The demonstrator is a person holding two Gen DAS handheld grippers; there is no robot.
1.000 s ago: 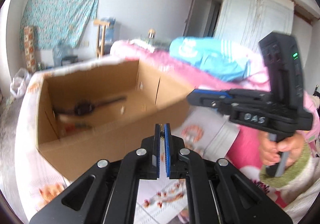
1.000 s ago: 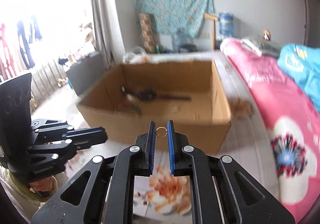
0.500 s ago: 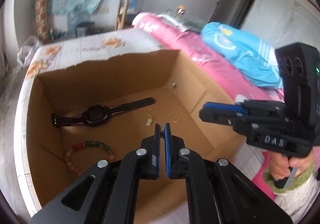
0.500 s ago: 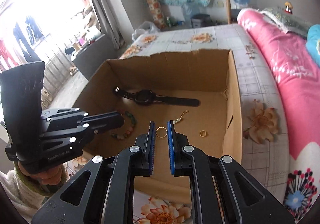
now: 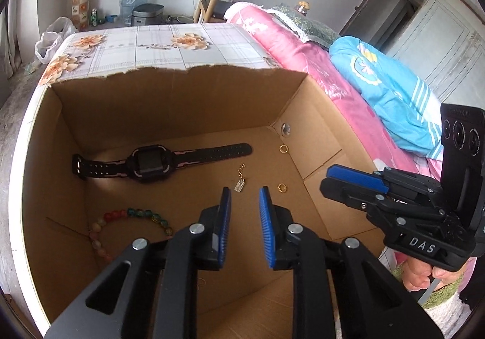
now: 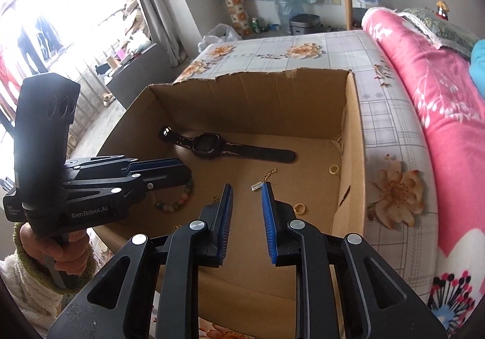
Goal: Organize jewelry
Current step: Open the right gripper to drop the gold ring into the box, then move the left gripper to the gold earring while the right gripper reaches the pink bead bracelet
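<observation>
Both grippers are held tilted downward over an open cardboard box (image 5: 169, 102) that stands on a flowered bedsheet (image 5: 145, 48). The left gripper (image 5: 244, 191) is seen from its own camera with its blue-padded jaws narrowly parted and opening, and nothing is caught between them; in the right wrist view its body is gripped from below by a hand (image 6: 57, 245) in a green-cuffed sleeve. The right gripper (image 6: 246, 187) is likewise posed above the box's near wall, its jaws slightly apart and opening, with nothing clamped between the pads; in the left wrist view it is seen from the side, reaching over the box's right wall. The jewelry lies on the box floor: a black watch (image 5: 151, 161) is laid flat towards the far wall, a bead bracelet (image 5: 127, 227) is placed near the left wall, a small chain with a tag (image 5: 240, 181) lies near the middle, and two gold rings (image 5: 282, 187) are set towards the right wall, well apart from each other. Only in the right wrist view is a bright window (image 6: 45, 21) shown; only in the left wrist view are a blue quilt (image 5: 388, 90) on a pink blanket (image 5: 303, 45) and a white door seen.
</observation>
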